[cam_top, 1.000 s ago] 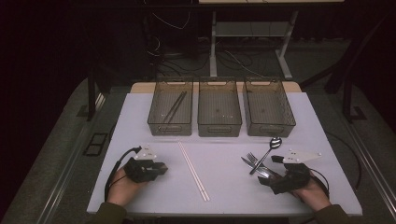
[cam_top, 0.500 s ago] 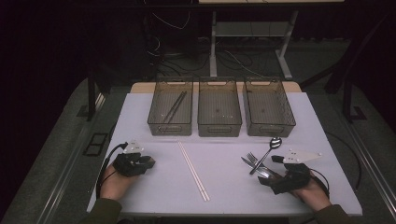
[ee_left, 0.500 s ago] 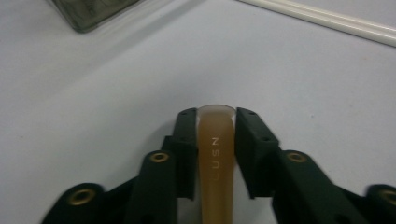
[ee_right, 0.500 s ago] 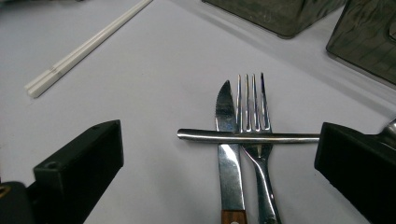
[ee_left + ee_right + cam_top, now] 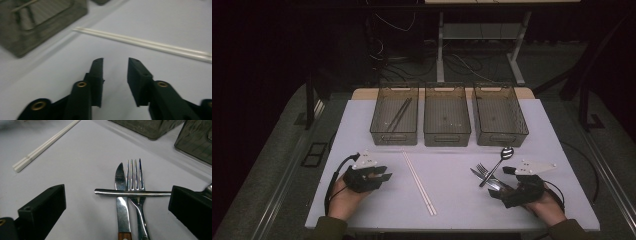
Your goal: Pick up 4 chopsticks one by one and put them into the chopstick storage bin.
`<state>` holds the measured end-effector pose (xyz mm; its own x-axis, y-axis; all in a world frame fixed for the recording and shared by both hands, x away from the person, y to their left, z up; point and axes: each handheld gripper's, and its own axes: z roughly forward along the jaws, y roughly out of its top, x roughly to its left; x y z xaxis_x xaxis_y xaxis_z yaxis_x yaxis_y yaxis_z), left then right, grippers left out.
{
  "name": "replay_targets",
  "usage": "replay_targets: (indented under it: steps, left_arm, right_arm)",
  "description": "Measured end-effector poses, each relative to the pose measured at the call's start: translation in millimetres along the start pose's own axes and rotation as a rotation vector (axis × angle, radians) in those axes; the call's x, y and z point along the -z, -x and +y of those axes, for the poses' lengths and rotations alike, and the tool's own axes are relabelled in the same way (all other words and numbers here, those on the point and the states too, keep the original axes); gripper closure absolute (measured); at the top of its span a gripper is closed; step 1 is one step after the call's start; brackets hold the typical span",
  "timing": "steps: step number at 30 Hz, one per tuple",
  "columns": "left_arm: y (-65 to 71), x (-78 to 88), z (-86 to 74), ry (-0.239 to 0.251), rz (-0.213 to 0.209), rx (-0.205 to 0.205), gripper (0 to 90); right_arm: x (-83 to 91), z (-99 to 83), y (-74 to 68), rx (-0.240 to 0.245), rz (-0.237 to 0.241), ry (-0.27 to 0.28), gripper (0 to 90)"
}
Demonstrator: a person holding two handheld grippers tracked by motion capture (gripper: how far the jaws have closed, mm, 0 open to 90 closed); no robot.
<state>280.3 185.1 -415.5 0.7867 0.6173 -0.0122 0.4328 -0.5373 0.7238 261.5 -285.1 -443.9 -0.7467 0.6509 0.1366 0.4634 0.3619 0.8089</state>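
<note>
— Inspecting the left gripper [image 5: 115,72]: jaws narrowly parted, just been closing, nothing between them; the white chopsticks [image 5: 150,45] lie on the table [image 5: 452,200] just ahead, untouched.

— And the right gripper [image 5: 117,202]?

— Jaws spread wide and empty. Knife [image 5: 121,202] and fork [image 5: 136,195] lie side by side between them, the spoon [image 5: 501,159] handle laid across both. Dark chopsticks [image 5: 399,114] rest in the leftmost bin [image 5: 395,136].
</note>
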Motion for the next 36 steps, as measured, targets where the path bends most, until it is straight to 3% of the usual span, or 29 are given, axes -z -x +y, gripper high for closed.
replay_targets:
  steps: [3,9,27,36]
  left_arm:
    - [11.2,-9.0,5.1,-0.024,-0.072,-0.015,78.3]
    - [34.5,-29.1,13.0,-0.071,-0.17,-0.063,88.6]
    - [77.4,-59.2,23.7,-0.155,-0.301,-0.213,89.2]
    - [82.0,-64.7,26.6,-0.148,-0.314,-0.218,89.2]
  right_arm:
    - [-0.1,0.0,0.0,0.001,0.0,-0.001,1.4]
    - [-0.1,0.0,-0.3,-0.001,0.0,-0.001,1.4]
    - [0.0,0.0,0.0,-0.001,0.0,0.0,1.5]
    - [0.3,0.0,-0.3,-0.002,0.001,-0.001,1.5]
